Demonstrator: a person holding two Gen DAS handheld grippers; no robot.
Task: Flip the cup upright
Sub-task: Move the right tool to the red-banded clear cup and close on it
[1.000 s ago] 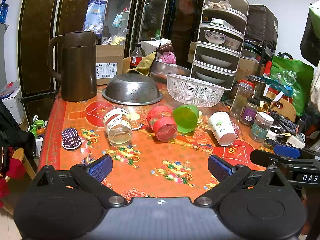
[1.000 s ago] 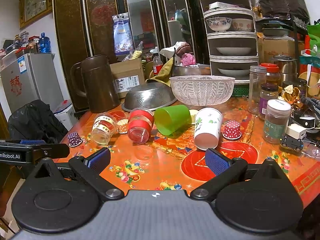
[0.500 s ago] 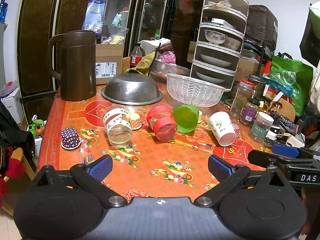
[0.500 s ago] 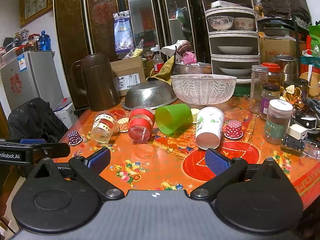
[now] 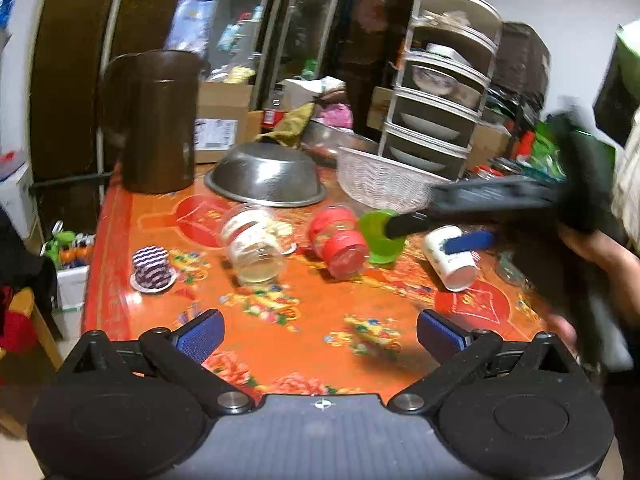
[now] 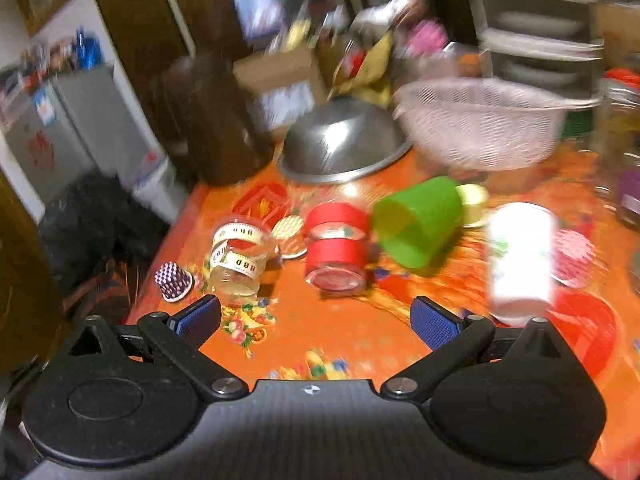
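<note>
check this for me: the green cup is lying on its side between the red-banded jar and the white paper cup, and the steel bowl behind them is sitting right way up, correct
One thing is wrong: the steel bowl is upside down, its rim on the table and its domed base up, as the right wrist view shows. The rest holds: the green cup lies on its side between the red-banded jar and the white paper cup.

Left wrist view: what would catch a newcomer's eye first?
The right gripper, open, reaching in from the right over the tipped green cup and white cup. Beside them lie a red-banded jar and a clear jar on the orange tablecloth.
</note>
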